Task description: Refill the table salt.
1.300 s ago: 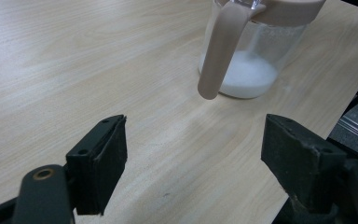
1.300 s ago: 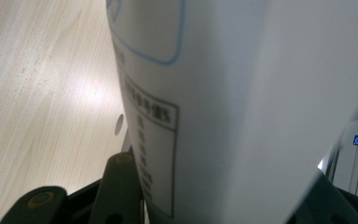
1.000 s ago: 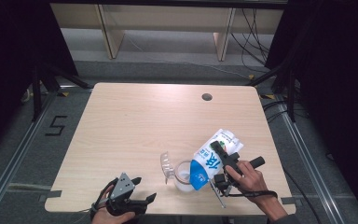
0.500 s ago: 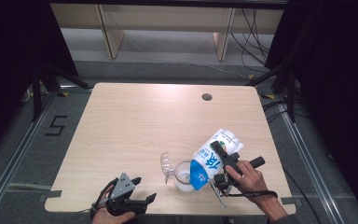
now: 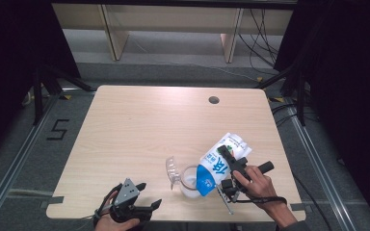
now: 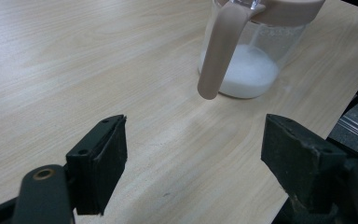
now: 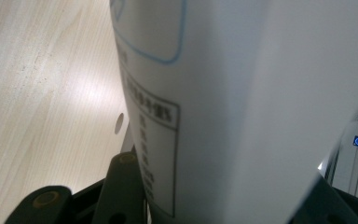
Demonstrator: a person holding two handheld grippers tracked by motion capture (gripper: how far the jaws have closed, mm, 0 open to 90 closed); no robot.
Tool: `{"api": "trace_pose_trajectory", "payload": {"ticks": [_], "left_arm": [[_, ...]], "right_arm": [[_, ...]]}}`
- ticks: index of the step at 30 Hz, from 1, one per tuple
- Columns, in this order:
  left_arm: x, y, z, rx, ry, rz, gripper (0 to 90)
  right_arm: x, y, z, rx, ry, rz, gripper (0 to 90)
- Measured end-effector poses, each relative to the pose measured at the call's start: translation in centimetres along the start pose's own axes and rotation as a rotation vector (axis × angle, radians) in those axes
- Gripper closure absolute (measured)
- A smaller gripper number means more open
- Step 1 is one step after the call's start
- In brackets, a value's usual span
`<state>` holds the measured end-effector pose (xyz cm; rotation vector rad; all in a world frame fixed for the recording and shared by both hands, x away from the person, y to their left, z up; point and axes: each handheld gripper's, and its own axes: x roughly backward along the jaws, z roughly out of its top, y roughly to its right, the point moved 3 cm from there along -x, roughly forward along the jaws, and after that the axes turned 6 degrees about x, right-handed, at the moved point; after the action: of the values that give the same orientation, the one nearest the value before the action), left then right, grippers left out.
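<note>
Bag (image 5: 220, 164) pinched by right hand-held gripper (image 5: 231, 166) above jar (image 5: 191, 180); left hand-held gripper (image 5: 150, 196) spread

Lab-like recording bay: black curtains (image 5: 9, 57), floor rails (image 5: 9, 163), loose cables (image 5: 255, 29).

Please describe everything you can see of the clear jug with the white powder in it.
The jug looks like clear plastic, with a beige rim and a beige handle that hangs down its side. It stands upright near the front edge of the wooden table, its clear lid flipped open to the left. White powder covers its bottom, a shallow layer. The lower end of a tilted blue and white bag hangs over its opening; whether they touch I cannot tell.
</note>
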<state>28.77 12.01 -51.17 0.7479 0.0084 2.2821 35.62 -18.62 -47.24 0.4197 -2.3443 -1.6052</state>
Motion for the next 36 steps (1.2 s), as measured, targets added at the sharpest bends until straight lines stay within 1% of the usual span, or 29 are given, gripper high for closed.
{"api": "trace_pose_trajectory", "payload": {"ticks": [1, 3, 4, 5, 6, 8, 10, 11, 14, 15, 16, 17, 18, 19, 20, 21, 22, 23, 25, 27, 29, 30, 32, 33, 34, 36], "left_arm": [[-0.01, 0.01, -0.01, 0.003, 0.0, -0.001, 22.2], [-0.02, -0.03, 0.01, -0.006, 0.0, -0.005, 22.2], [-0.04, 0.03, -0.03, 0.011, 0.001, -0.002, 22.2], [0.01, -0.02, 0.01, -0.003, -0.002, -0.002, 22.2], [0.0, -0.02, 0.0, -0.004, -0.001, -0.002, 22.2], [0.01, 0.0, 0.0, 0.0, 0.0, 0.001, 22.2], [-0.02, -0.02, 0.0, -0.002, 0.0, -0.002, 22.2], [-0.02, -0.02, 0.0, -0.003, 0.002, -0.002, 22.2], [-0.01, -0.03, 0.01, -0.004, 0.0, -0.003, 22.2], [-0.04, -0.04, 0.0, -0.005, 0.0, -0.005, 22.2], [-0.04, -0.04, 0.0, -0.005, 0.0, -0.005, 22.2], [-0.05, -0.02, -0.01, -0.004, 0.001, -0.006, 22.2], [-0.05, -0.03, 0.0, -0.007, 0.0, -0.006, 22.2], [-0.06, 0.0, -0.02, -0.001, 0.0, -0.005, 22.2], [-0.09, 0.04, -0.06, 0.013, 0.001, -0.004, 22.2], [-0.09, 0.04, -0.06, 0.013, 0.001, -0.004, 22.2], [-0.07, 0.05, -0.05, 0.014, -0.001, -0.005, 22.2], [-0.08, 0.06, -0.05, 0.014, 0.0, -0.005, 22.2], [-0.08, 0.06, -0.06, 0.014, 0.0, -0.005, 22.2], [-0.11, 0.09, -0.06, 0.018, 0.003, -0.006, 22.2], [-0.08, 0.06, -0.05, 0.014, 0.0, -0.005, 22.2], [-0.07, 0.05, -0.06, 0.015, -0.001, -0.005, 22.2], [-0.04, -0.03, 0.0, -0.003, 0.001, -0.004, 22.2], [-0.05, -0.03, -0.01, -0.005, 0.0, -0.006, 22.2], [-0.07, 0.05, -0.05, 0.012, 0.001, -0.005, 22.2], [-0.07, 0.06, -0.05, 0.015, 0.0, -0.005, 22.2]], "right_arm": [[0.0, 0.0, 0.0, 0.0, 0.0, 0.0, 61.8], [-0.01, 0.02, 0.0, 0.004, 0.002, -0.001, 61.9], [-0.01, 0.04, -0.01, 0.006, 0.0, -0.003, 62.0], [-0.01, 0.04, -0.01, 0.006, 0.0, -0.003, 62.0], [-0.11, -0.02, -0.01, -0.003, 0.013, -0.009, 62.0], [-0.01, 0.02, -0.04, 0.005, -0.002, -0.003, 62.1], [0.0, 0.03, -0.04, 0.006, -0.003, -0.004, 62.1], [-0.04, -0.24, -0.05, -0.019, -0.004, 0.007, 62.2], [-0.01, -0.22, -0.04, -0.02, -0.011, 0.008, 62.4], [-0.01, 0.07, -0.01, 0.008, -0.004, -0.005, 62.4], [-0.01, 0.07, -0.01, 0.008, -0.004, -0.005, 62.4], [-0.01, -0.19, -0.05, -0.017, -0.01, 0.008, 62.5], [-0.02, 0.08, -0.02, 0.011, -0.003, -0.005, 62.6], [-0.04, -0.21, -0.07, -0.017, -0.006, 0.005, 62.6], [-0.03, 0.06, -0.04, 0.011, -0.002, -0.003, 62.6], [-0.03, 0.06, -0.04, 0.011, -0.002, -0.003, 62.6], [-0.02, -0.18, -0.07, -0.013, -0.009, 0.005, 62.6], [-0.01, 0.07, -0.03, 0.008, -0.004, -0.007, 62.6], [-0.01, 0.11, -0.02, 0.01, -0.005, -0.006, 62.7], [0.0, 0.16, -0.02, 0.005, -0.003, -0.017, 63.2], [-0.01, 0.19, -0.03, 0.013, -0.003, -0.018, 63.6], [-0.01, 0.16, -0.05, 0.007, -0.005, -0.019, 63.7], [-0.05, 0.09, -0.06, 0.009, -0.004, -0.011, 63.8], [-0.05, 0.09, -0.07, 0.011, -0.006, -0.011, 63.9], [0.03, 0.16, -0.07, 0.012, -0.012, -0.014, 64.0], [-0.03, 0.13, -0.06, 0.007, -0.003, -0.019, 64.2]]}}
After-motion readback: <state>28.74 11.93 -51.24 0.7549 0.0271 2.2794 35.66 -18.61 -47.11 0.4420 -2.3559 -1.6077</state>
